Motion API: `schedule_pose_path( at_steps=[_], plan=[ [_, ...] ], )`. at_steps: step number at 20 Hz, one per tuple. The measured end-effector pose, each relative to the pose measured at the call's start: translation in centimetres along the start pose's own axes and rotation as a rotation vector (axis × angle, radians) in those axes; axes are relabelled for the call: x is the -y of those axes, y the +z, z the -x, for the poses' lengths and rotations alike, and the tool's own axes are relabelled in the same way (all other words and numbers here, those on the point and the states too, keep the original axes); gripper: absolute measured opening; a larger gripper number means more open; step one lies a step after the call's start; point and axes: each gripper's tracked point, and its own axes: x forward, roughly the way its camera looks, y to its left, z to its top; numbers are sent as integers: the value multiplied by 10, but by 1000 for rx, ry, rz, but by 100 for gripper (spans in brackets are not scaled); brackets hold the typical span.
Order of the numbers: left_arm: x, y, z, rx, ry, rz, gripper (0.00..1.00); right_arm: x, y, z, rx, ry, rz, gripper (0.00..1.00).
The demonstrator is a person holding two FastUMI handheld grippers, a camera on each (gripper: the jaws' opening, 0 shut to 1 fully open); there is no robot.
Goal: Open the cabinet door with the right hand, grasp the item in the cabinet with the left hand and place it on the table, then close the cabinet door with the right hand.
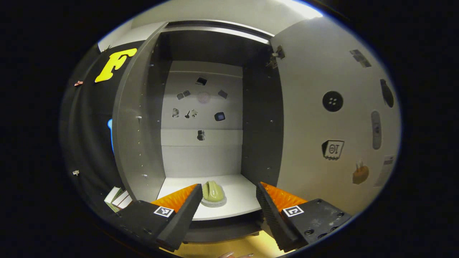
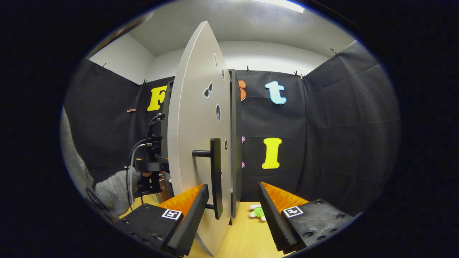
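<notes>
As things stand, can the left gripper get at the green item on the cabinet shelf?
Probably yes. The cabinet door stands swung wide, the left gripper is open and faces the shelf, and the green item sits near the shelf's front edge with nothing in front of it.

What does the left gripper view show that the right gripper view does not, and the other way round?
Left gripper view: the cabinet's inside, with a green item on its white shelf and stickers on the back wall, ahead of the open left tool. Right gripper view: the cabinet door's outer face with its dark handle, ahead of the open right tool, a green toy on the table, a grey sleeve. Both: the open cabinet door and the wooden table.
</notes>
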Motion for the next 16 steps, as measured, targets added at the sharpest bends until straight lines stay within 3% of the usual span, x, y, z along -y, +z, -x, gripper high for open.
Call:
schedule_pose_path(
  at_steps=[4,8,11,16],
  plan=[
    [-7,-12,-41,-35,25,13,95,3,-2,1,1,78,20,86],
    [-27,-37,-91,-151,47,65,95,25,-7,23,11,49,43,88],
    [-34,-47,-120,-209,53,74,94,47,-6,35,41,-10,31,90],
    [-47,-71,-146,-307,93,30,90,116,-33,41,-37,-243,81,91]
  ],
)
